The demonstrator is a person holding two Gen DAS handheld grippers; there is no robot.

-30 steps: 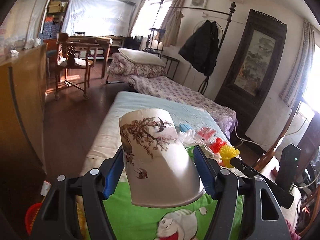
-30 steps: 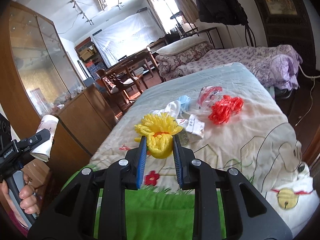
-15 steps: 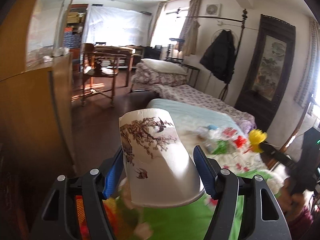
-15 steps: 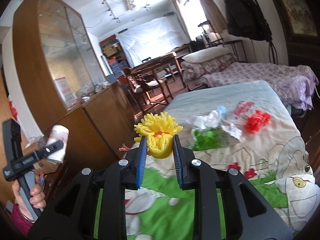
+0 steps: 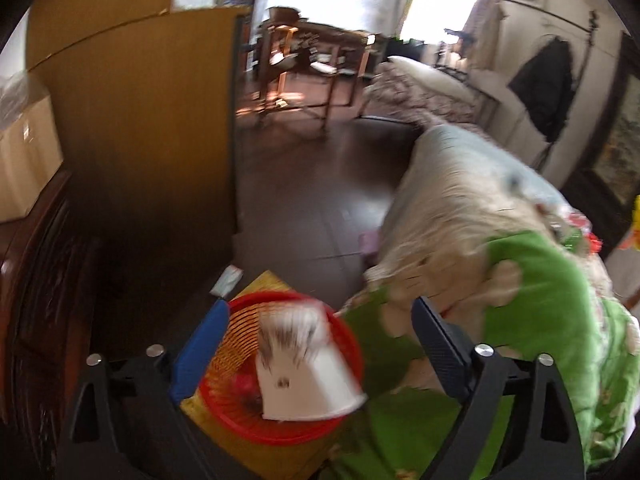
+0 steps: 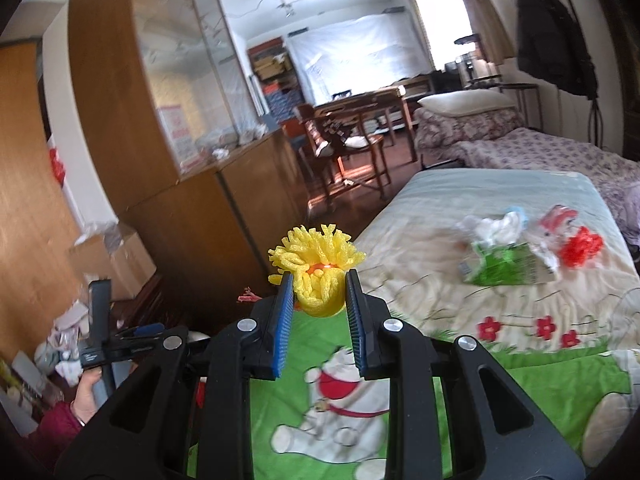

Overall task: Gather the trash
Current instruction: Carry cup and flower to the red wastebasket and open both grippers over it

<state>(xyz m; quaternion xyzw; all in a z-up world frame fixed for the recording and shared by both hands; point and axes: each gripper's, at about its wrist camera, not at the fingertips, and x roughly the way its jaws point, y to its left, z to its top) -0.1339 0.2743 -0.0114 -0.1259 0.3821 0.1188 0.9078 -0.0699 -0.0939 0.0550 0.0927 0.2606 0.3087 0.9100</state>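
Blue-padded fingers [image 5: 204,344] of the left gripper [image 5: 316,344] are spread, with a blurred paper cup [image 5: 304,364] loose between them over the red basket [image 5: 352,344] on the floor. Right gripper [image 6: 318,296] pinches yellow foam netting [image 6: 316,264] above the bed [image 6: 440,312]; farther off lies other litter [image 6: 508,264].

Around you: a tall wooden cabinet [image 6: 168,92] with glass doors on your left, a cardboard box [image 6: 120,260] on the floor just beside its base. Further in, a wooden chair [image 6: 344,144] stands at a wooden table [image 6: 376,100]. A white pillow [image 6: 464,102] tops the floral-covered daybed [image 6: 560,156] beyond. A dark coat [image 6: 552,32] hangs on the right wall. A cartoon bedspread [image 6: 460,360] covers your nearest bed.
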